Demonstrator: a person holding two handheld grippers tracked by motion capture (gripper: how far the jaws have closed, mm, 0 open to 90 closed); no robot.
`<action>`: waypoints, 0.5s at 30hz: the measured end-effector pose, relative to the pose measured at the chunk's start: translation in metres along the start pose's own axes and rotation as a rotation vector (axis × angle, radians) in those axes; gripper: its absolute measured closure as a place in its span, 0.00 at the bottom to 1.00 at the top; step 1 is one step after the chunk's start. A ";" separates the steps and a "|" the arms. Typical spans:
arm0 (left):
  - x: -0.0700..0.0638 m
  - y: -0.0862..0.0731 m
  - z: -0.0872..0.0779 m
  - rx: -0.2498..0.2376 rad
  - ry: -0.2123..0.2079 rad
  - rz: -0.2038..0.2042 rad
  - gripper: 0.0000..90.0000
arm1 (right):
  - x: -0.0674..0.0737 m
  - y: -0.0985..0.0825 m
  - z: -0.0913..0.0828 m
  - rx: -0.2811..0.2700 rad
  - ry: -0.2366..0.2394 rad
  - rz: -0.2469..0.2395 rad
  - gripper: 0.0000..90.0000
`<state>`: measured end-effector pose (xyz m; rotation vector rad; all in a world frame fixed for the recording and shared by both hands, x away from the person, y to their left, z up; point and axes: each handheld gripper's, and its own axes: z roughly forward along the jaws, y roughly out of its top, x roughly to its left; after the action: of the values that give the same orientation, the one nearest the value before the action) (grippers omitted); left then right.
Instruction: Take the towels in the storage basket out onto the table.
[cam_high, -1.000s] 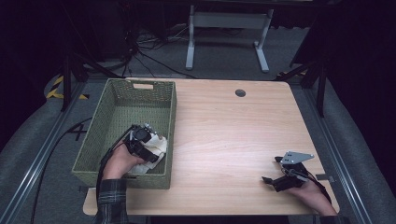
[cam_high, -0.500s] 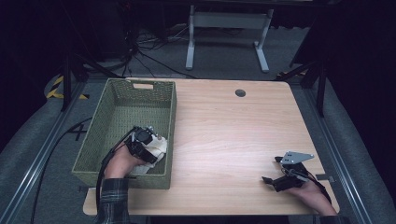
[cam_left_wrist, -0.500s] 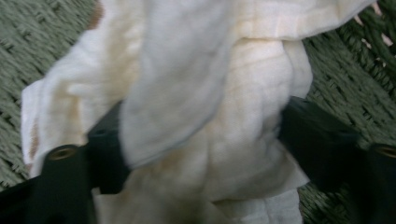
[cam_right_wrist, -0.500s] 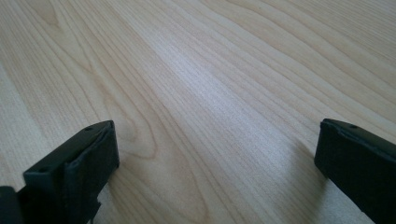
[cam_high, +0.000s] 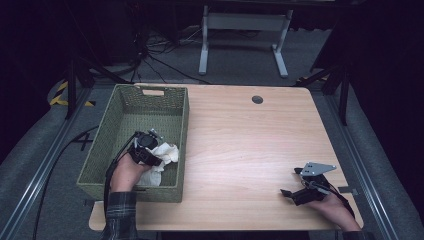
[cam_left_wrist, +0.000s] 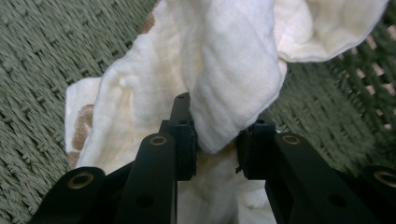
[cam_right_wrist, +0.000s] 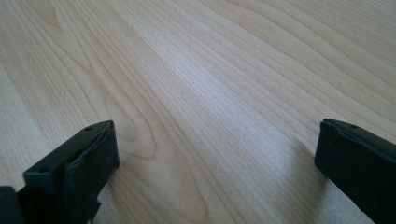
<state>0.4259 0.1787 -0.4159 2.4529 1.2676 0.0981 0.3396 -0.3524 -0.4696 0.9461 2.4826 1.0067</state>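
A white cloth (cam_high: 169, 151) with faint brown marks lies crumpled in the near end of a green woven basket (cam_high: 184, 116). My left gripper (cam_high: 150, 150) reaches down into the basket onto it. In the left gripper view a raised fold of the cloth (cam_left_wrist: 233, 70) sits between the black jaws of the left gripper (cam_left_wrist: 217, 140). The jaws have just been closing, and their pads now pinch the fold. My right gripper (cam_high: 289, 193) rests low over the wooden table (cam_high: 240, 135) at the near right. In its own view the right gripper (cam_right_wrist: 217, 149) stands wide open over bare wood.
The basket stands on the table's left side, its right wall next to the cloth. A small round dark grommet (cam_high: 257, 99) sits near the table's far edge. Beyond the table are a white metal stand (cam_high: 240, 30) and cables on the floor.
The left hand has shifted slightly over the cloth in the basket. The right hand has kept still.
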 end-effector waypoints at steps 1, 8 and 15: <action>0.001 0.000 -0.003 -0.015 -0.011 -0.006 0.80 | 0.000 0.000 0.000 0.000 0.000 0.001 0.00; 0.006 -0.003 -0.013 -0.094 -0.051 -0.037 0.81 | 0.000 0.000 0.000 0.000 0.000 0.002 0.00; 0.007 -0.005 -0.026 -0.192 -0.063 -0.044 0.81 | 0.000 0.000 0.000 -0.002 0.000 0.004 0.00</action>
<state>0.4204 0.1948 -0.3944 2.2471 1.2249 0.1232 0.3395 -0.3522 -0.4698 0.9503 2.4802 1.0108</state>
